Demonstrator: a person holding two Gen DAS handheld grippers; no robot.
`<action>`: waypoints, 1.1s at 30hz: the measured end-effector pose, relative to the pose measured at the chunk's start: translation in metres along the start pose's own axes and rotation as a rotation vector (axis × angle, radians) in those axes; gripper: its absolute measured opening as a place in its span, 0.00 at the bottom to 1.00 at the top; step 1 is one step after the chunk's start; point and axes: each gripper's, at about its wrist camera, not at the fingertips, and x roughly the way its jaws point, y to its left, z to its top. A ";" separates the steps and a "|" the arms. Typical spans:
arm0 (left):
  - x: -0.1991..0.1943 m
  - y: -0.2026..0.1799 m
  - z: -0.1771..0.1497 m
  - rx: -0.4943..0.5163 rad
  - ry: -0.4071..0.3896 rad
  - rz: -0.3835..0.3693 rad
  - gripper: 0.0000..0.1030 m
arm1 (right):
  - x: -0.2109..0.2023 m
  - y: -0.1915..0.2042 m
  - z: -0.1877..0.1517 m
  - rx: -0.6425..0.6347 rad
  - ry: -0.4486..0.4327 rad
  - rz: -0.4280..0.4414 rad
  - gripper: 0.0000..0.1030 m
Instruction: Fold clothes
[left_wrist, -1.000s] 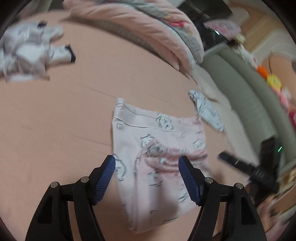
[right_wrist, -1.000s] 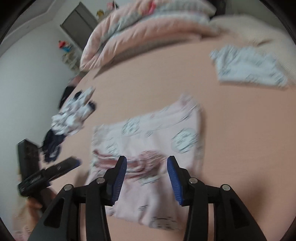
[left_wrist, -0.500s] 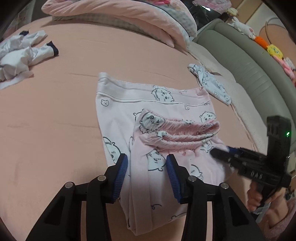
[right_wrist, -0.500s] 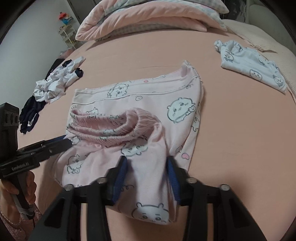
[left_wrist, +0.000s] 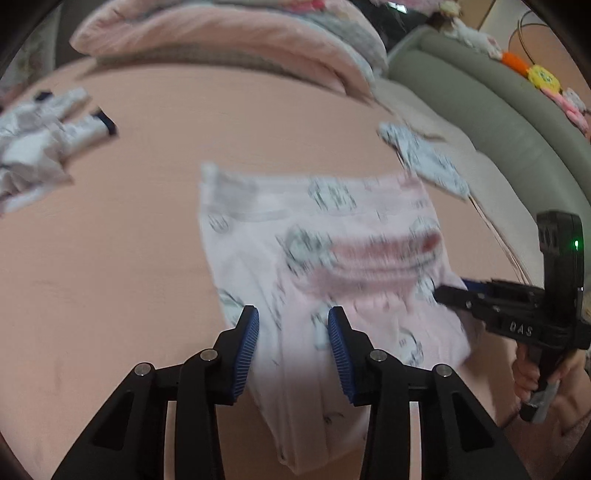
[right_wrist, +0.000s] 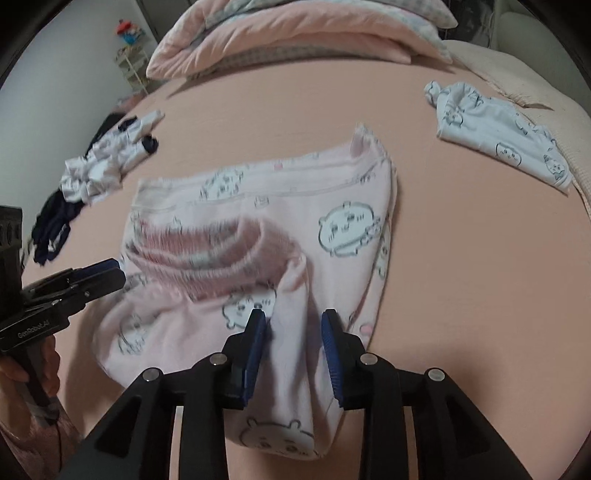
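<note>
Gripping both near corners of the pink pyjama bottoms (right_wrist: 332, 206) is the step in hand; garment lies flat-ish on the pink bed sheet (right_wrist: 461, 258), waistband end bunched at mid-cloth, near edge under both tools. Left gripper (left_wrist: 293, 325): jaws partly closed w/ a fold of cloth between the pads; frame too blurred to tell if pads bite. Right gripper (right_wrist: 293, 325): jaws opening slightly, cloth ridge standing between them, left pad touching it, right pad appears just clear, so no firm hold yet. For a clean fold, approx. procedure: seat each pad over the full layer stack, not top ply only; close fully before lifting; raise both ends together and level so edge stays straight; carry toward far hem. Right wrist view is sharp and shows print, waistband ruffle, white folded garment (right_wrist: 498, 136) far right, crumpled white/navy clothes (right_wrist: 99, 162) far left. Left wrist view alone shows grey sofa (left_wrist: 498, 122) beyond bed.
</note>
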 end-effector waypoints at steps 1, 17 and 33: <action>0.004 -0.001 -0.001 0.003 0.012 0.000 0.35 | 0.000 0.000 -0.002 0.006 -0.002 0.018 0.30; 0.003 0.004 0.008 -0.023 -0.019 -0.003 0.11 | -0.001 -0.008 0.005 0.089 -0.029 0.054 0.17; -0.004 0.022 0.005 -0.082 0.003 0.105 0.34 | 0.005 0.008 0.001 0.008 -0.005 -0.007 0.15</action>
